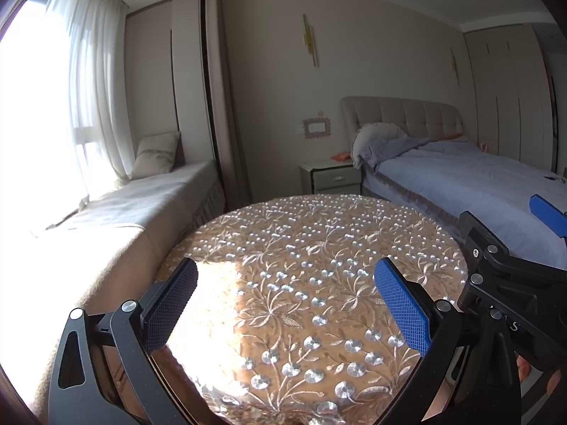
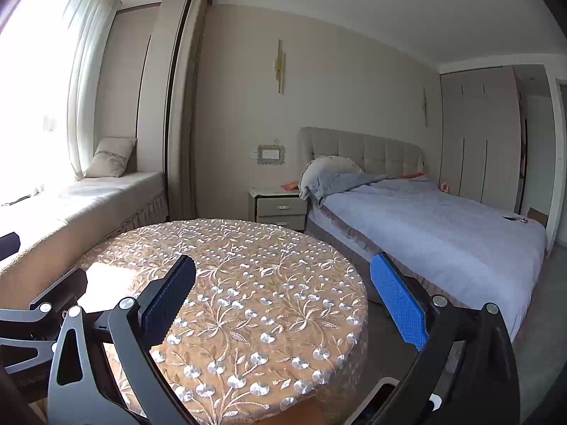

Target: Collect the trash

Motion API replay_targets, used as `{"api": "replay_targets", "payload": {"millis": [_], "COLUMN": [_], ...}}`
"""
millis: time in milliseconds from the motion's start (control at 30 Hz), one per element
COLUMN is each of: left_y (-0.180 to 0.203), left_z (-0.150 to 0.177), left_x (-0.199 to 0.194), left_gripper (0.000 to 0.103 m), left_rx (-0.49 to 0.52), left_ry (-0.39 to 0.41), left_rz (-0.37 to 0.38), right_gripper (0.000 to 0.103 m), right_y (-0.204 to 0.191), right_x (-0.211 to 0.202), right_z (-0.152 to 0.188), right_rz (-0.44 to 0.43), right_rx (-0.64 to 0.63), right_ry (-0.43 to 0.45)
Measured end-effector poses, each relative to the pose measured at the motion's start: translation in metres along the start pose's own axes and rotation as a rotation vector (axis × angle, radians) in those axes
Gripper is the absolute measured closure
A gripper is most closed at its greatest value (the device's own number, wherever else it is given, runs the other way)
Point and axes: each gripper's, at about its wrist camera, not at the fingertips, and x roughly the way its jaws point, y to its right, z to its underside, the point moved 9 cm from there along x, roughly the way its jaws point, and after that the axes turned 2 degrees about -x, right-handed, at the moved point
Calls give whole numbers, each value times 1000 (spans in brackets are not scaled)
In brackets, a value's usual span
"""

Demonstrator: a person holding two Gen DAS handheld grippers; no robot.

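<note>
Trash: none visible in either view. Left wrist view: left gripper spread, holding nothing, above the round table. Right wrist view: right gripper spread, holding nothing; bed far right. Risk: pads snagging the embroidered cloth during a low sweep.

Left gripper: jaws spread wide, nothing held between the blue pads; angled forward and slightly down.
Right gripper: jaws spread wide, nothing gripped; blue pads seen apart.
Relative pose: held side by side; right gripper is seen at the right edge of the left wrist view.
</note>
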Motion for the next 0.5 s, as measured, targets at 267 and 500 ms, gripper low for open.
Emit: {"api": "replay_targets", "payload": {"millis": [267,500], "left_y": [-1,-2], "left_z": [0,1], "left_x": [1,3], "left_gripper": [5,5], "left_rx": [0,-1], "left_ry": [-5,-10], "left_rz": [8,7], "right_gripper": [5,5], "right_y": [1,0], "right_x": [0,0], "right_z": [1,1], "right_rz": [-1,-2], "right_rx": [-1,-2], "right_ry": [-3,-4]}}
